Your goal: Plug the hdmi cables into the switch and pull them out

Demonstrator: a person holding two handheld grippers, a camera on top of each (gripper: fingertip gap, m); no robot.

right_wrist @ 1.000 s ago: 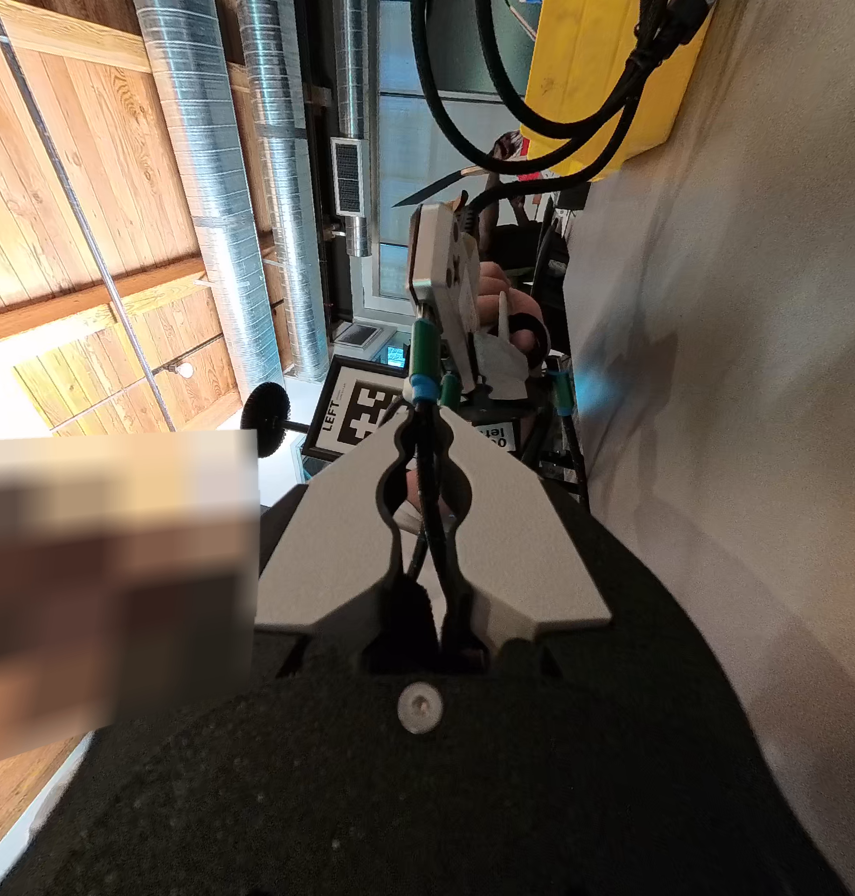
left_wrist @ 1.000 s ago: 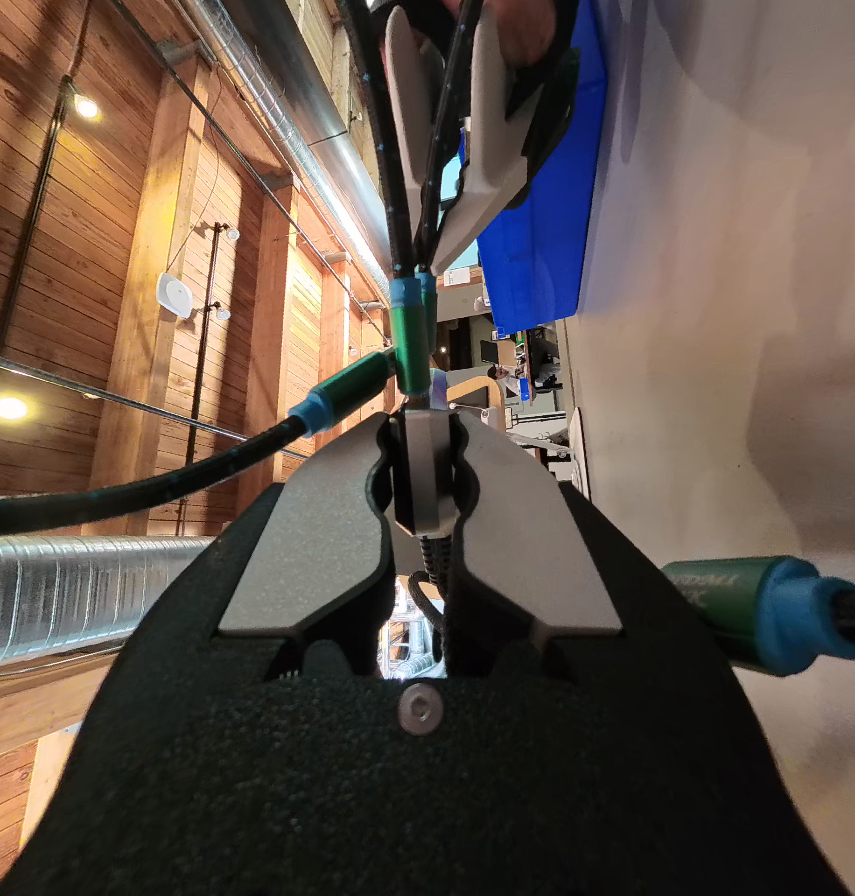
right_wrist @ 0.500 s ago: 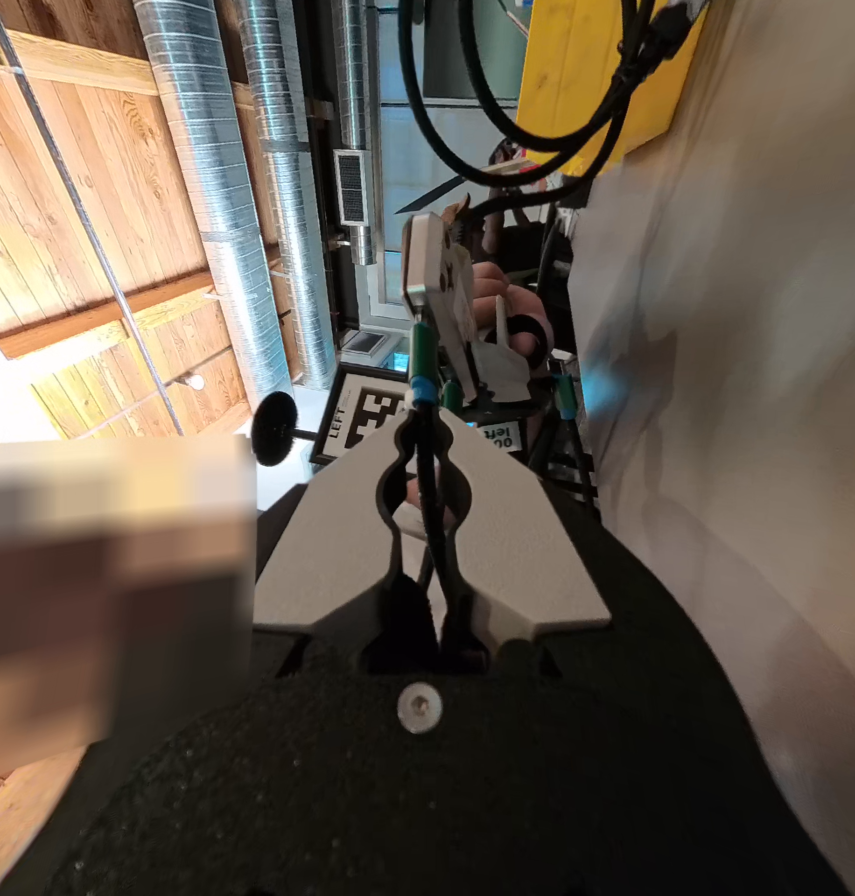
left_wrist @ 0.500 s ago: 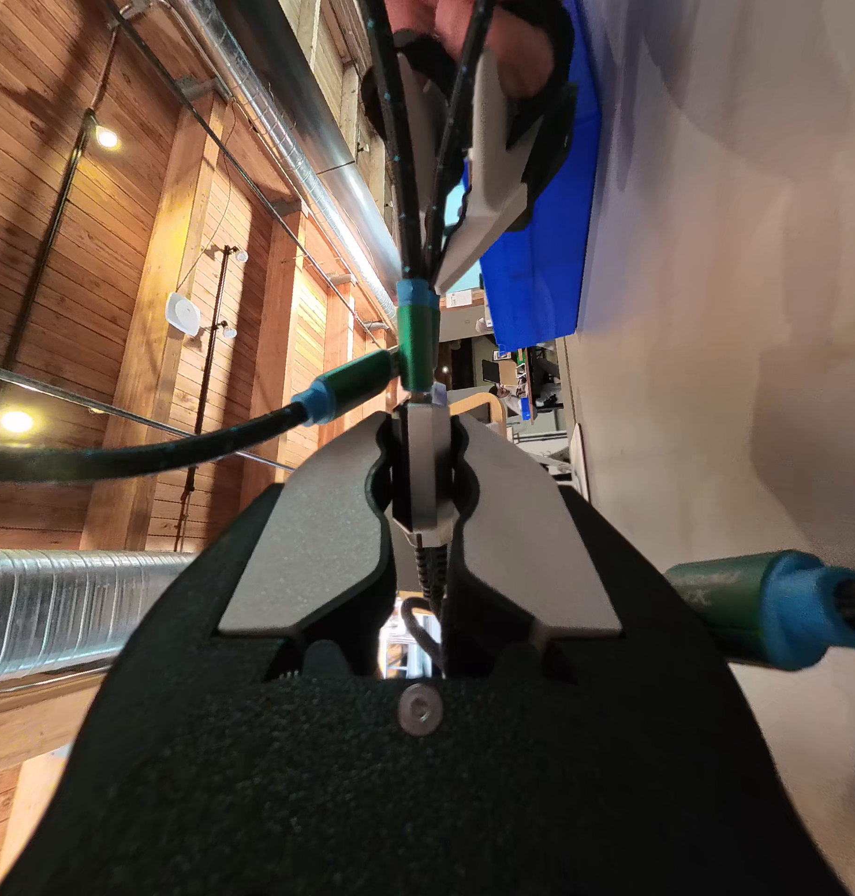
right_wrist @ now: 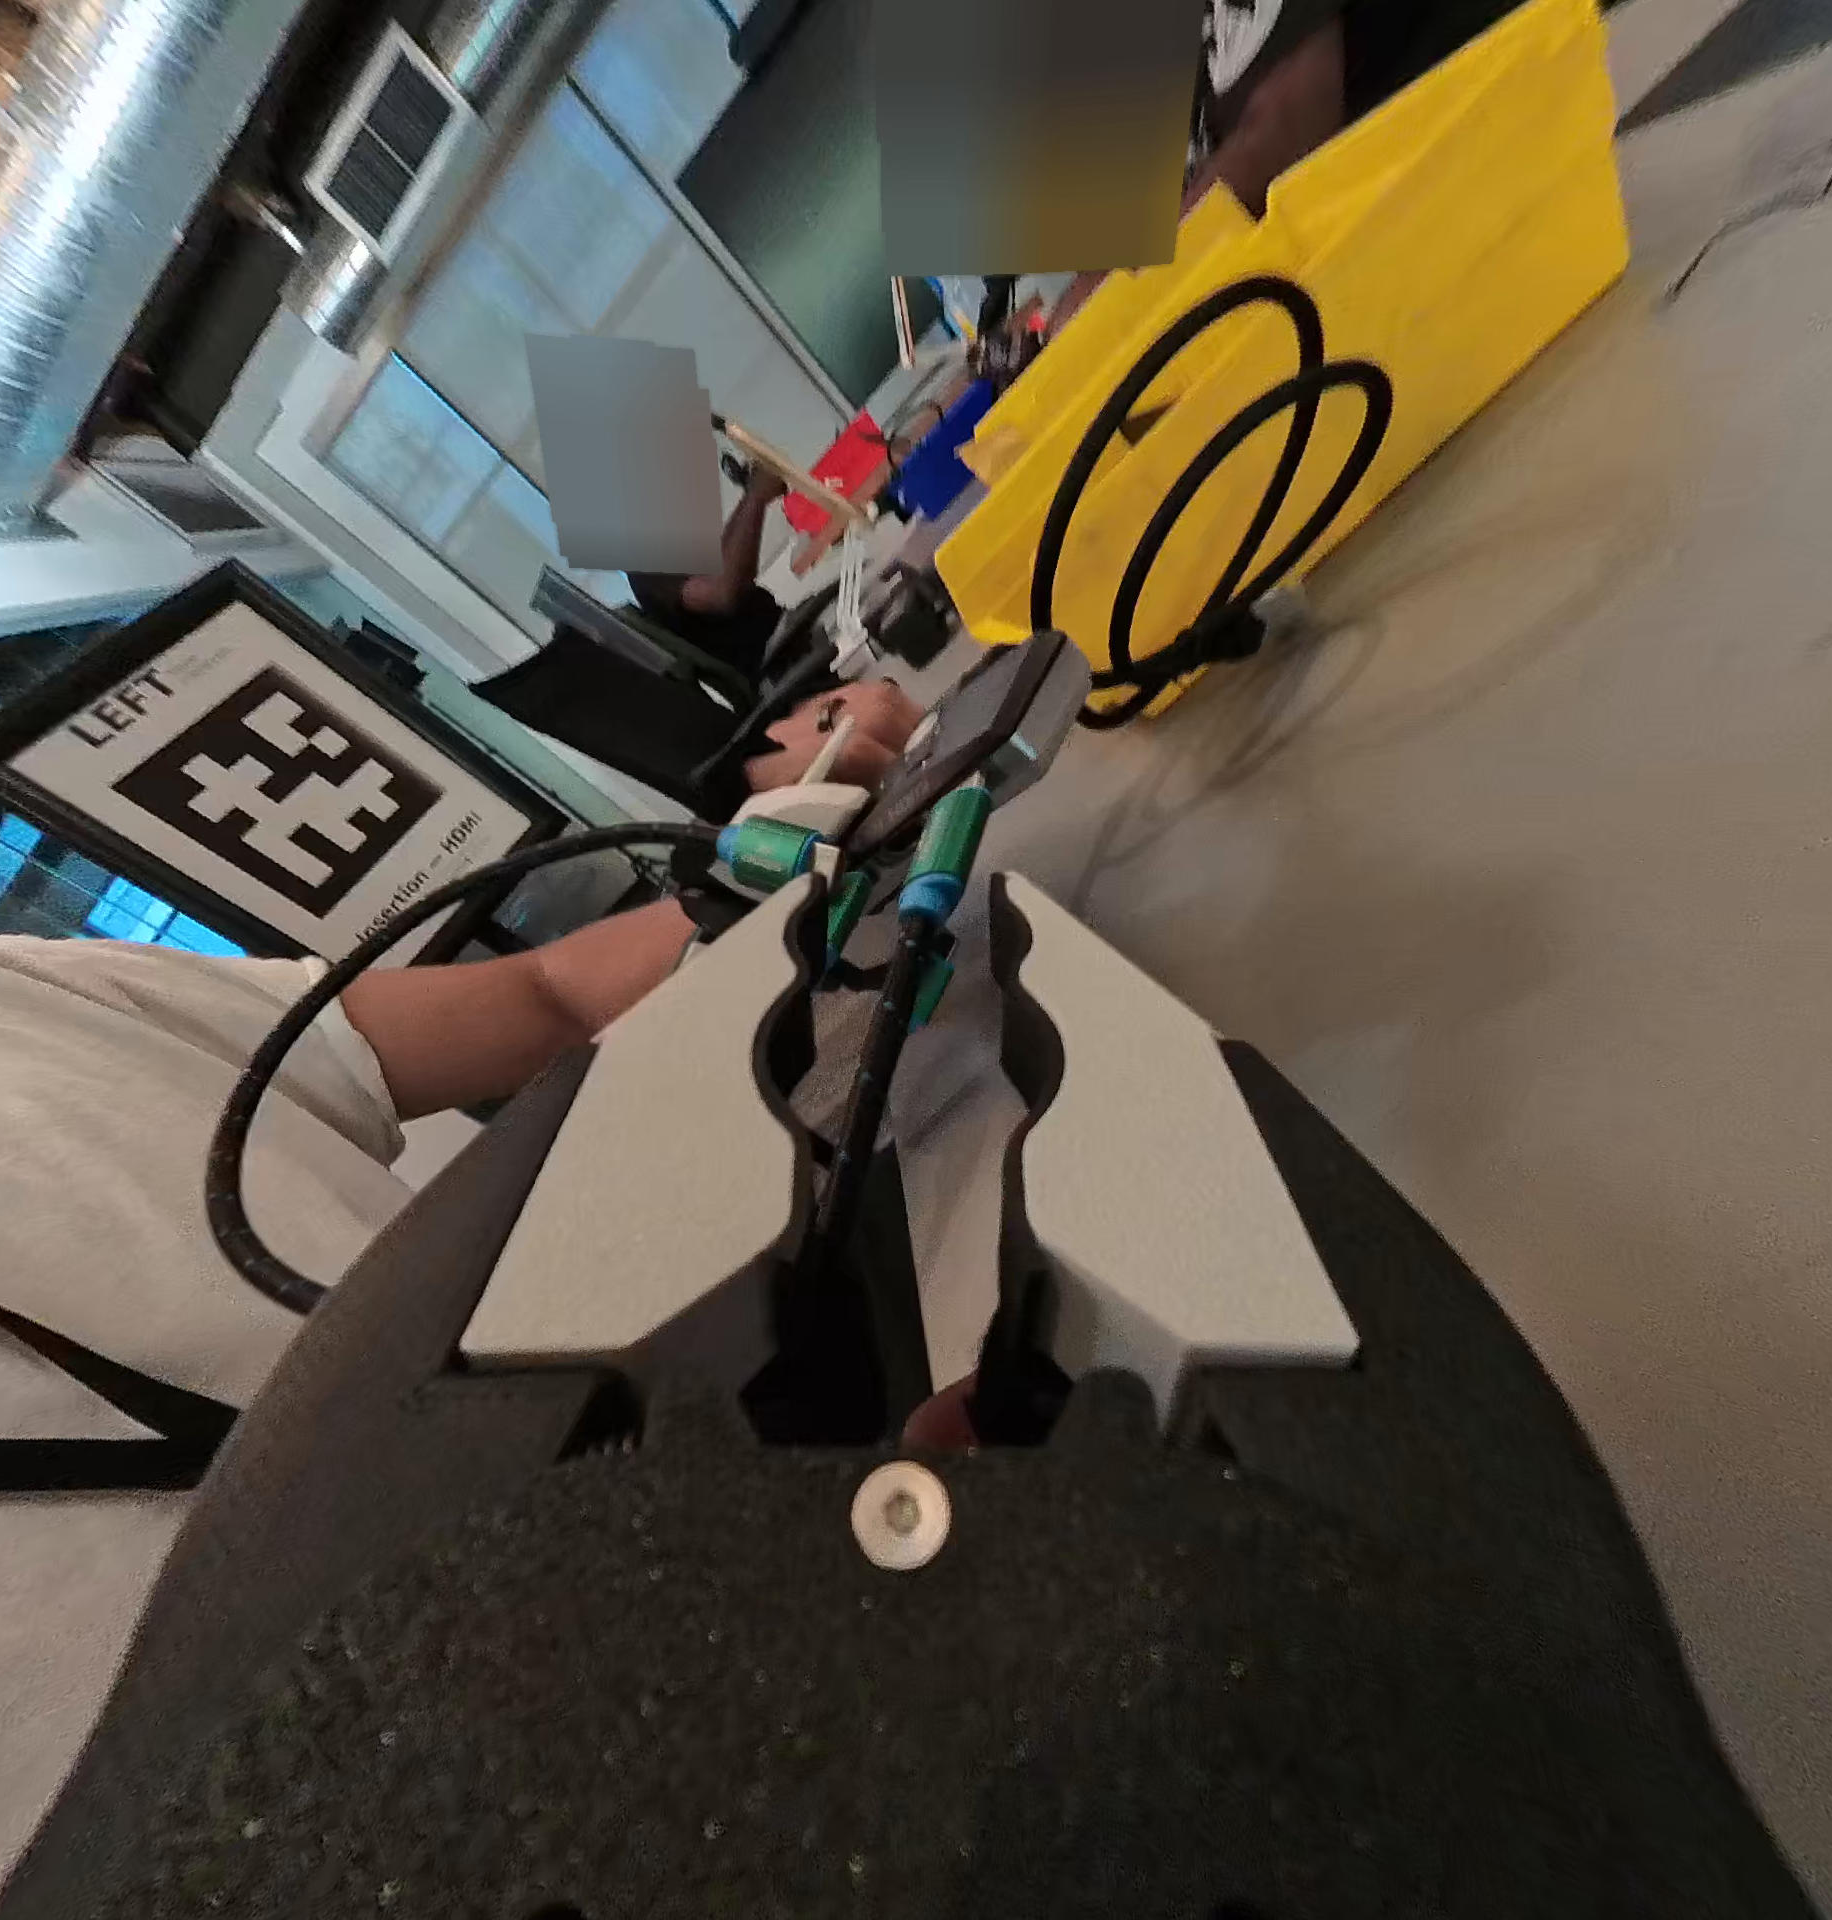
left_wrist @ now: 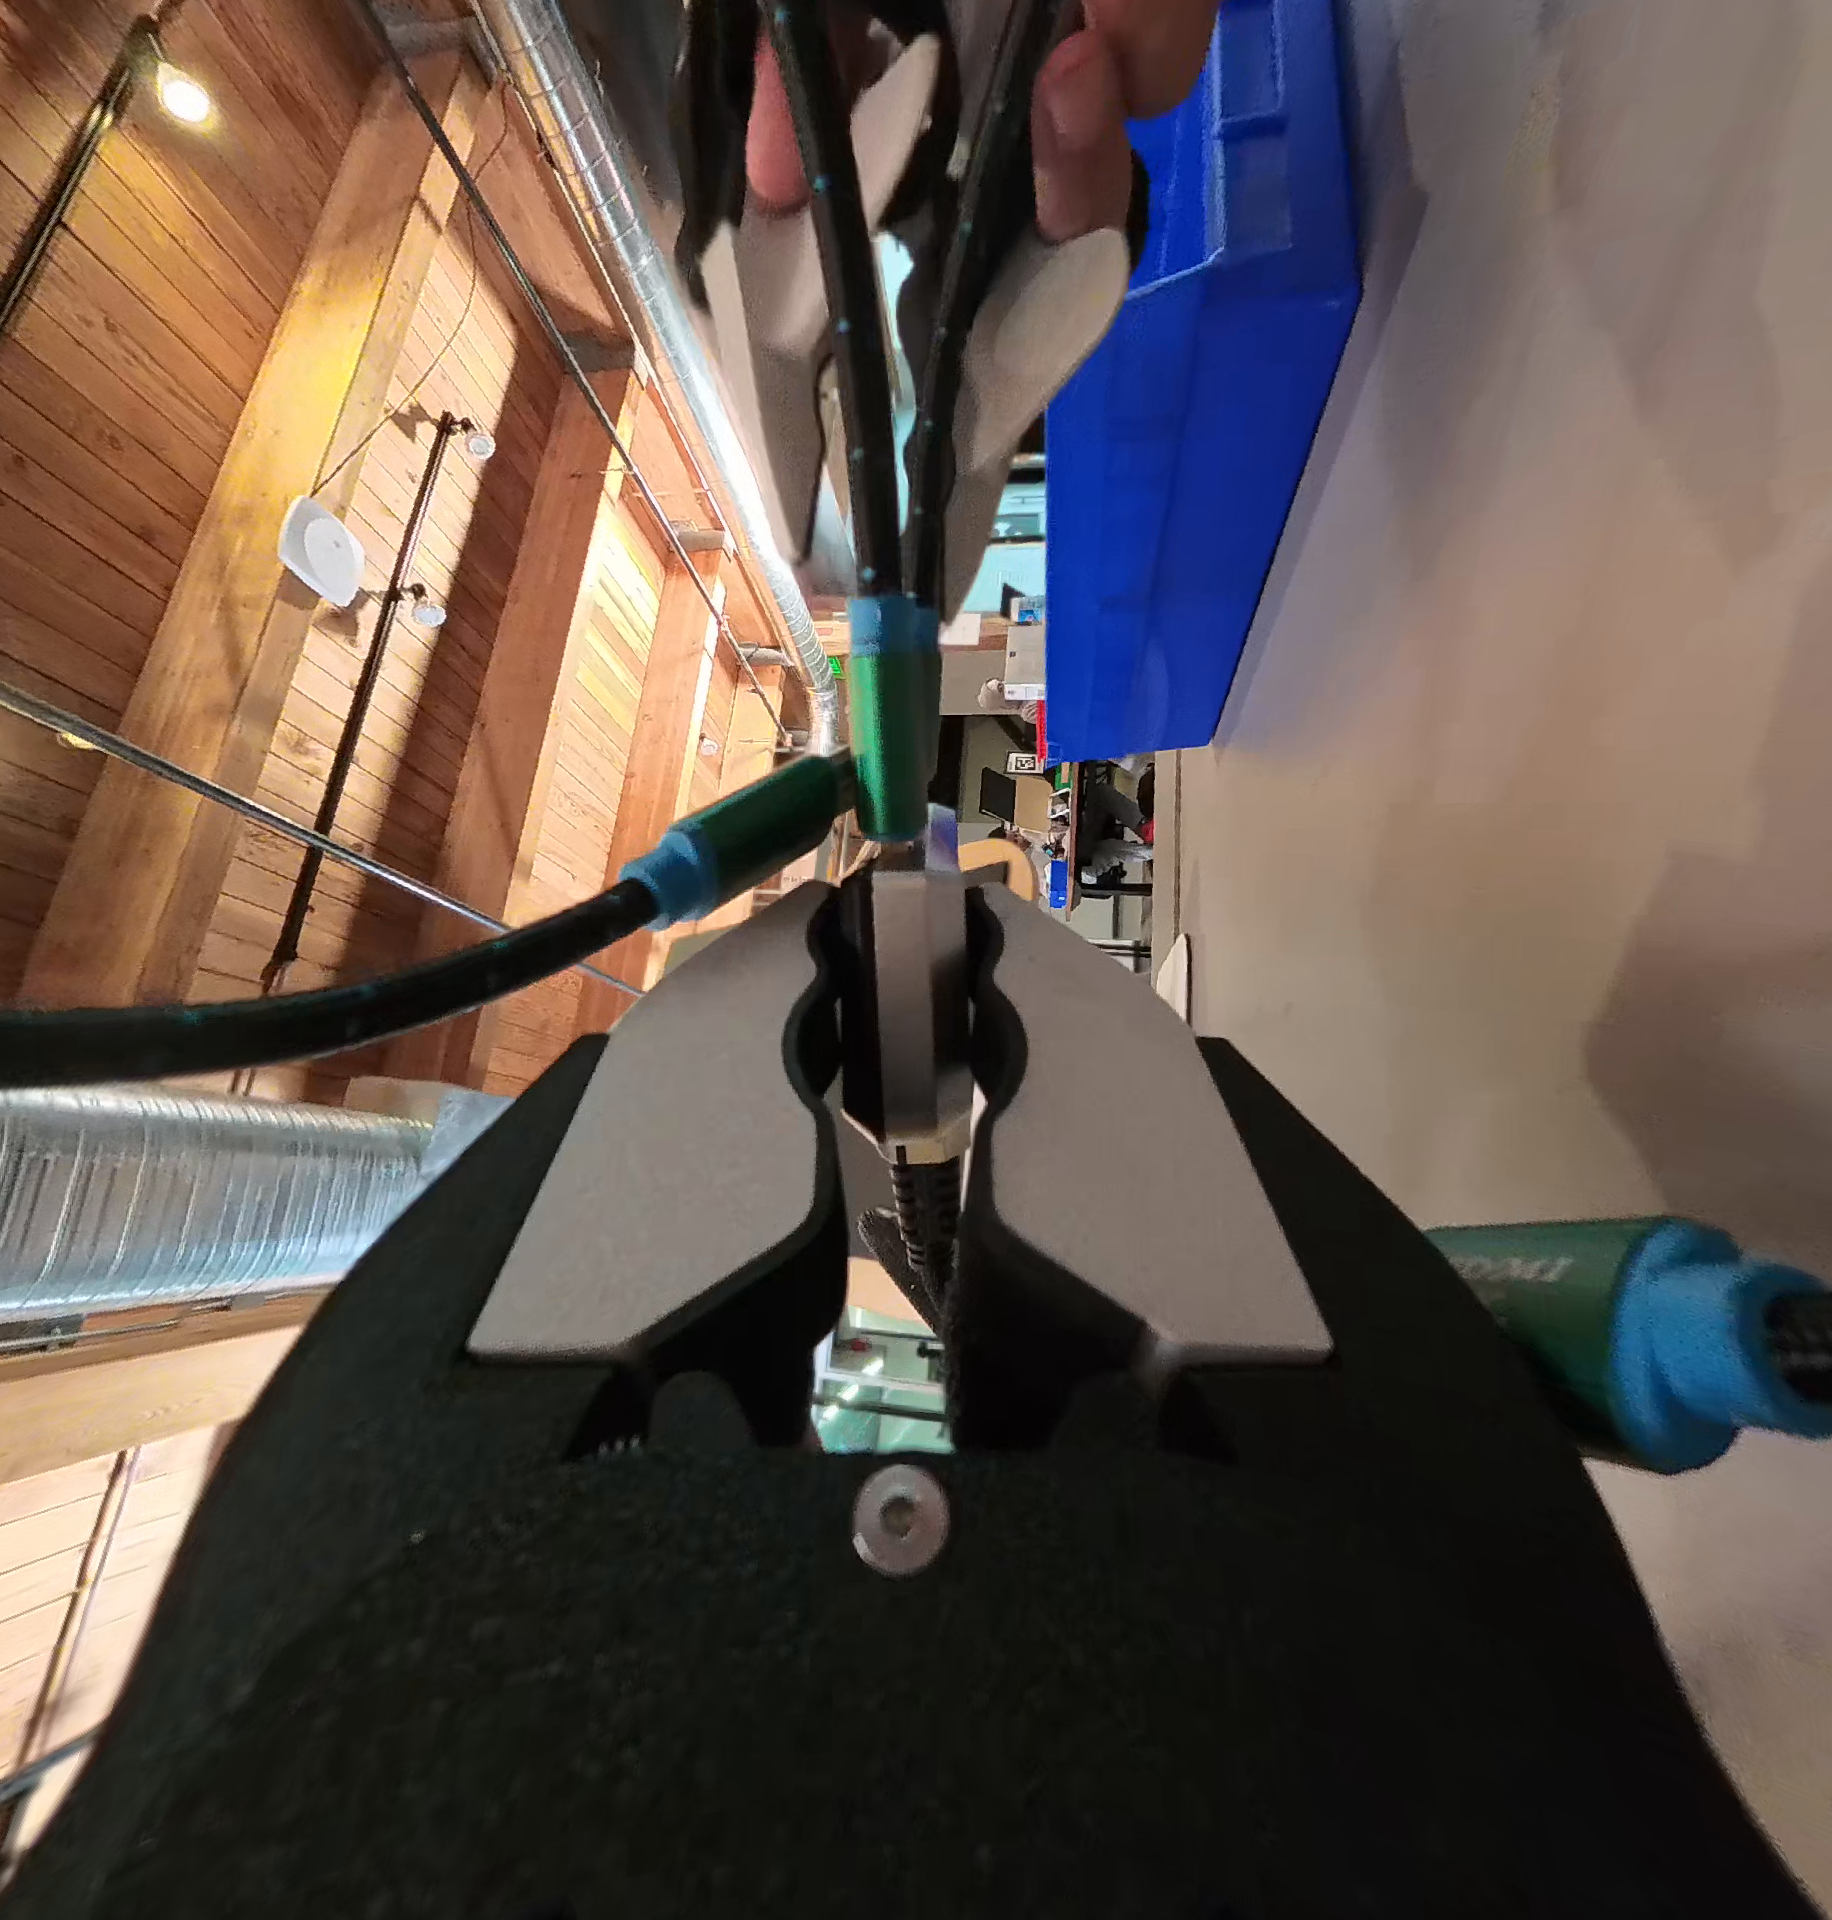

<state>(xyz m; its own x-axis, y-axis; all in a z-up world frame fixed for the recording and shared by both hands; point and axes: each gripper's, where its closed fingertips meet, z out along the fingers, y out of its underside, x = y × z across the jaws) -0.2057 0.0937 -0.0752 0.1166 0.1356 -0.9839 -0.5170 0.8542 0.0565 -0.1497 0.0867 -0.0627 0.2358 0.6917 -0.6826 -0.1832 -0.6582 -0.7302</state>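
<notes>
Left gripper (left_wrist: 907,997) clamps the HDMI switch (left_wrist: 907,1039); right gripper (right_wrist: 907,997) stands apart around a cable (right_wrist: 870,1081).

A green HDMI plug (left_wrist: 891,748) sits in the switch's far end, apparently seated, with another angled beside it; a third lies on the bench (left_wrist: 1566,831) near a blue bin (left_wrist: 1182,468).

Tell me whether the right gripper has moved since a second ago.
Yes. The right gripper has swung: the yellow bin went from the top edge to upright at upper right, and its fingers have opened off the cable.
</notes>
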